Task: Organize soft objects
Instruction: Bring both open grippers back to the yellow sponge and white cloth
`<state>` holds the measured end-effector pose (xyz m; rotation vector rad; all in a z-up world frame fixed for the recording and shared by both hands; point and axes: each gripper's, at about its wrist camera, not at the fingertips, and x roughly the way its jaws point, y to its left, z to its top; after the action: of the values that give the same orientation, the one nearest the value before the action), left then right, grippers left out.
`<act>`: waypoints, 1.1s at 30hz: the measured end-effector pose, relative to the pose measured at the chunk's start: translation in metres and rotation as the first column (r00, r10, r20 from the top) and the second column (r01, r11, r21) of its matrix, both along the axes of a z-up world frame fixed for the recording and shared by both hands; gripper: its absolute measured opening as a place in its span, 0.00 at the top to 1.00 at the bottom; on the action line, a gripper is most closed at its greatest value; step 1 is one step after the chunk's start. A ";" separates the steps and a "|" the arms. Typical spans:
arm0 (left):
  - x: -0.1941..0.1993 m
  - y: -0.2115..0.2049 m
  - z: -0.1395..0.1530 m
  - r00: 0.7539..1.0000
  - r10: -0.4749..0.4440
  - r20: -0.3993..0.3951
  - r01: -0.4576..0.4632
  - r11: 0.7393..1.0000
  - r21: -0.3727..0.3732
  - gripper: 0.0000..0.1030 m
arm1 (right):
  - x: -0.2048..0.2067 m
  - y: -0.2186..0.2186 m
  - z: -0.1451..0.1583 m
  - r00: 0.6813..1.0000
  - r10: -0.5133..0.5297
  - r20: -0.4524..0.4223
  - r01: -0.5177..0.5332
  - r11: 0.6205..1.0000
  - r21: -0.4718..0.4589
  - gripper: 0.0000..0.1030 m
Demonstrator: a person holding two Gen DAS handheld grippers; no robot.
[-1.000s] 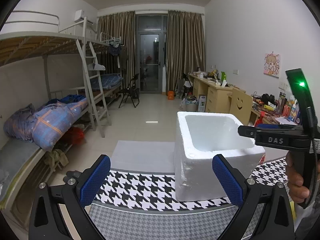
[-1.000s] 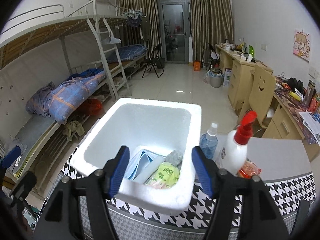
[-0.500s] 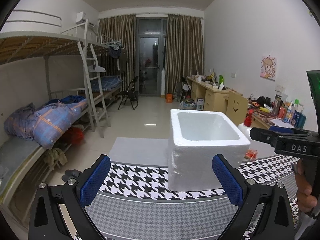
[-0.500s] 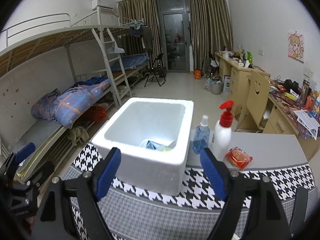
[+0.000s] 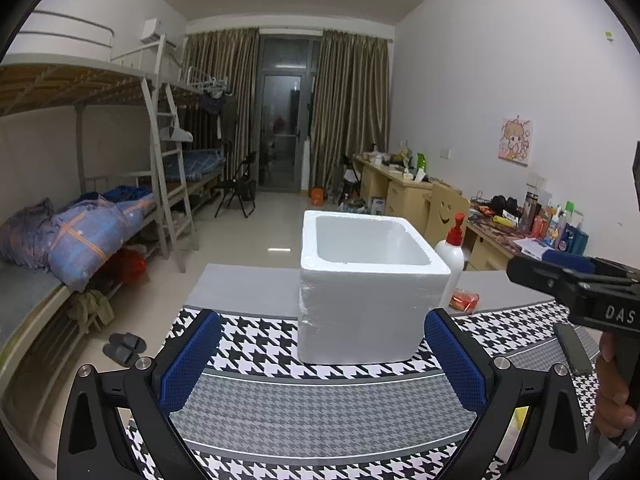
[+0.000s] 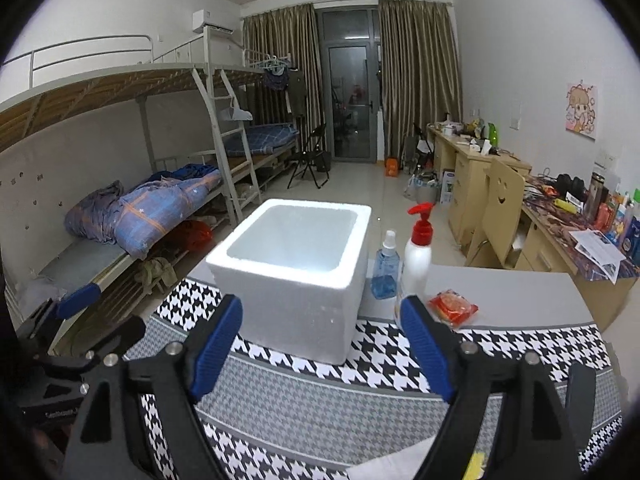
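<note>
Both hand-held grippers empty, jaws wide: left hand-held gripper (image 5: 322,364), right hand-held gripper (image 6: 322,348). Foam box (image 6: 296,268) at frame centre on the counter (image 6: 500,296). Red packet (image 6: 453,307) lies right of the box, nearer the right one.

Both wrist views toward foam box (image 5: 368,280)

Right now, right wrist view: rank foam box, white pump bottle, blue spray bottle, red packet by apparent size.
1. foam box
2. white pump bottle
3. blue spray bottle
4. red packet, close to the spray bottle, so that order is unsure.
</note>
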<state>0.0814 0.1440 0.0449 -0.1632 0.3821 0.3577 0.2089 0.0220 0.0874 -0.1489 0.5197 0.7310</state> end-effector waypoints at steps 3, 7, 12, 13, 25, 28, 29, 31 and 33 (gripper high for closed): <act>-0.006 -0.004 0.000 1.000 -0.002 0.013 0.002 1.000 0.002 0.01 | -0.006 -0.009 -0.002 1.000 -0.003 0.010 0.003 1.000 0.004 0.18; -0.011 -0.009 -0.002 1.000 0.001 0.022 -0.001 1.000 0.003 0.01 | -0.015 -0.015 -0.005 1.000 0.002 0.030 -0.002 1.000 0.003 0.18; -0.020 -0.013 -0.009 0.999 0.001 0.032 0.000 1.000 -0.015 0.01 | -0.026 -0.022 -0.010 1.000 -0.001 0.023 0.001 1.000 -0.003 0.18; -0.021 -0.015 -0.011 0.999 -0.002 0.034 0.002 1.000 -0.016 0.01 | -0.029 -0.023 -0.012 0.999 0.002 0.032 -0.002 1.000 -0.011 0.18; -0.019 -0.024 -0.033 0.999 -0.036 0.015 0.037 0.998 -0.047 0.01 | -0.042 -0.057 -0.030 0.999 -0.023 0.027 0.022 1.000 0.019 0.18; -0.020 -0.027 -0.036 0.999 -0.044 0.020 0.045 0.997 -0.061 0.01 | -0.046 -0.062 -0.035 0.999 -0.035 0.035 0.034 0.999 0.014 0.18; -0.020 -0.028 -0.035 0.999 -0.047 0.023 0.049 0.997 -0.063 0.01 | -0.047 -0.063 -0.036 0.999 -0.039 0.036 0.039 0.999 0.015 0.18; -0.023 -0.031 -0.036 0.998 -0.051 0.031 0.053 0.997 -0.060 0.01 | -0.050 -0.069 -0.039 0.998 -0.047 0.035 0.047 0.999 0.017 0.18; -0.024 -0.033 -0.038 0.998 -0.059 0.036 0.061 0.997 -0.057 0.01 | -0.053 -0.074 -0.042 0.998 -0.055 0.038 0.054 0.998 0.020 0.18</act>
<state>0.0574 0.1114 0.0073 -0.2138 0.3628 0.2847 0.1555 -0.0524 0.0456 -0.1306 0.4783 0.6784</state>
